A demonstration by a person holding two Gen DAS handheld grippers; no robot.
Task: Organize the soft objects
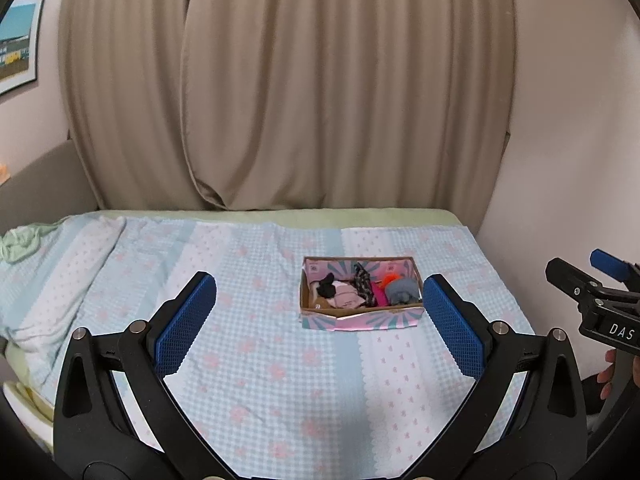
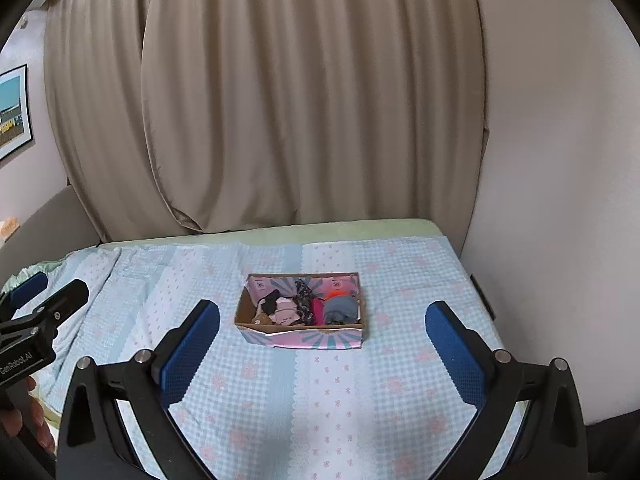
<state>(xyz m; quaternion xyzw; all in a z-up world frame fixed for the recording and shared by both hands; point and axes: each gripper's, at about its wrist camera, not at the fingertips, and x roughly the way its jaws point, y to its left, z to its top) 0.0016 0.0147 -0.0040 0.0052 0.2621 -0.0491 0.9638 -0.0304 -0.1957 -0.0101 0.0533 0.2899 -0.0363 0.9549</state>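
Box [image 1: 361,316] of soft things sits on the bed [image 1: 260,360], toward the far right part, well short of the curtain [image 1: 280,80]. Inside, left to right: black piece [image 1: 326,285], pale pink piece [image 1: 347,298], dark patterned strip [image 1: 362,278], magenta piece [image 1: 379,299], grey bundle [image 1: 401,293] with an orange bit [image 1: 390,279] behind it. Packed close, touching one another, all below the rim.

Left gripper [image 1: 320,318] spread wide, holding nothing, raised above the near bed; box seen between its pads, nearer the right one. Right gripper [image 2: 322,350] likewise spread wide and holding nothing.

Left view alone shows the right gripper from the side at the right edge, with fingertips of a hand [image 1: 606,376] below. Right view alone shows the left gripper at its left edge and a dark outlet [image 2: 482,296] on the right wall.

Bare checked cover all round the box; rumpled fold [image 1: 60,280] at far left; wall [image 2: 560,200] close along the bed's right edge.
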